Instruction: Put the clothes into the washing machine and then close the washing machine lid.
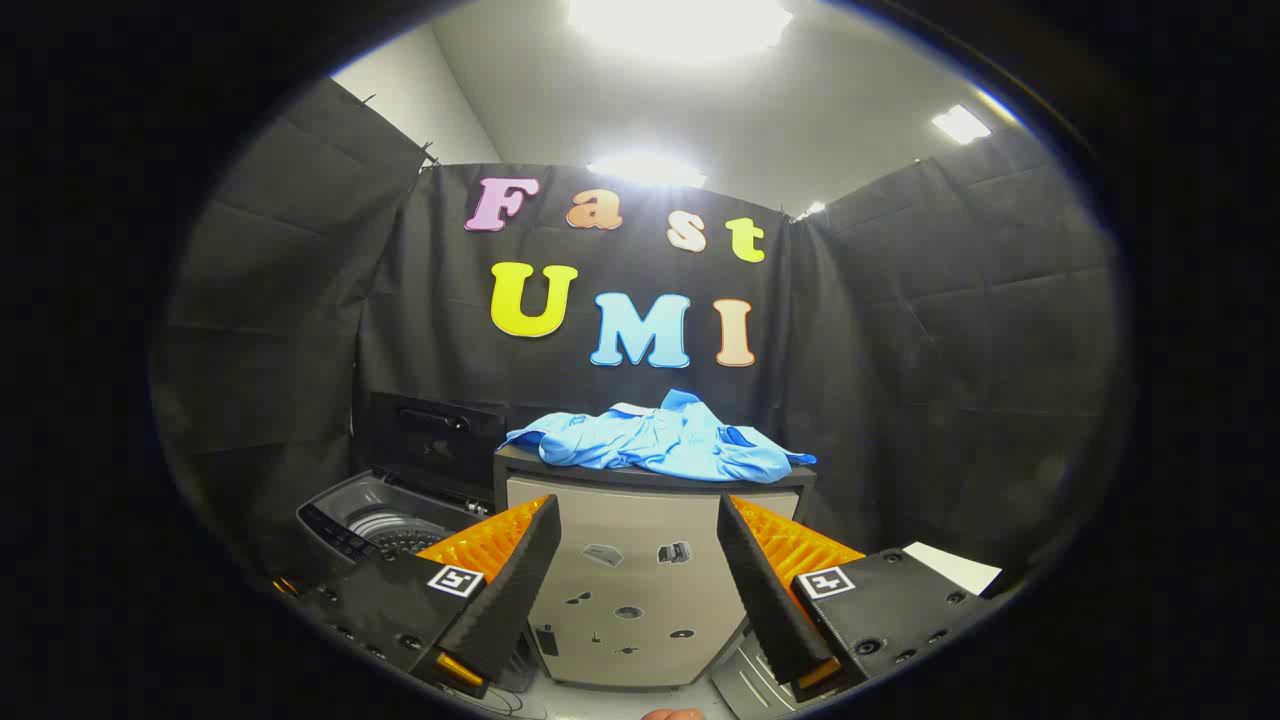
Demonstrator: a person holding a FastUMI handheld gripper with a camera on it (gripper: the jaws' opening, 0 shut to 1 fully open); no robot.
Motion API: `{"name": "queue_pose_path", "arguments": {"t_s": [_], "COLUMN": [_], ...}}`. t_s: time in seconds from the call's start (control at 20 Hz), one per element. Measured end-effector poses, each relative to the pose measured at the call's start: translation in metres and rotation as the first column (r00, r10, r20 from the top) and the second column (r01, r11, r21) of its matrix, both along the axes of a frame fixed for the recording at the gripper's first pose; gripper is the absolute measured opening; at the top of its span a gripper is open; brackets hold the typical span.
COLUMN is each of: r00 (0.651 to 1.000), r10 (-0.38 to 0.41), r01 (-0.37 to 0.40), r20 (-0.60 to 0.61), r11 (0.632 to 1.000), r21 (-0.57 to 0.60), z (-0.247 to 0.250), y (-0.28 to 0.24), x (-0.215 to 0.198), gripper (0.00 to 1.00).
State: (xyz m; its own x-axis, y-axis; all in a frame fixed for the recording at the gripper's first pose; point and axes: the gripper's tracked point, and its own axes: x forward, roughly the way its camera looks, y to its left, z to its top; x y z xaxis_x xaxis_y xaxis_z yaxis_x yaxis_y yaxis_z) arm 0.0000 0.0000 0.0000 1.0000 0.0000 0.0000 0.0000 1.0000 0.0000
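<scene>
The blue clothes (665, 440) lie in a heap on top of a small cabinet (640, 580), beyond the fingers and well apart from them. The gripper (637, 520) is wide open and holds nothing. The washing machine (385, 525) stands low beside the cabinet with its lid (435, 435) up, so it seems nothing is done yet: grasping, loading and closing remain. Nothing blocks the way to the clothes.

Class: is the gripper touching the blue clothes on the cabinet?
Apart. In the gripper view the open gripper sits short of the blue clothes, which lie beyond its fingers atop the cabinet.
</scene>
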Motion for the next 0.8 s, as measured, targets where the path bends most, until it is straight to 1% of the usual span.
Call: {"name": "queue_pose_path", "arguments": {"t_s": [0.8], "r00": [1.0], "r10": [-0.01], "r01": [0.01], "r20": [-0.013], "r11": [1.0], "r21": [-0.018], "z": [0.009], "y": [0.016], "x": [0.009], "gripper": [0.98]}}
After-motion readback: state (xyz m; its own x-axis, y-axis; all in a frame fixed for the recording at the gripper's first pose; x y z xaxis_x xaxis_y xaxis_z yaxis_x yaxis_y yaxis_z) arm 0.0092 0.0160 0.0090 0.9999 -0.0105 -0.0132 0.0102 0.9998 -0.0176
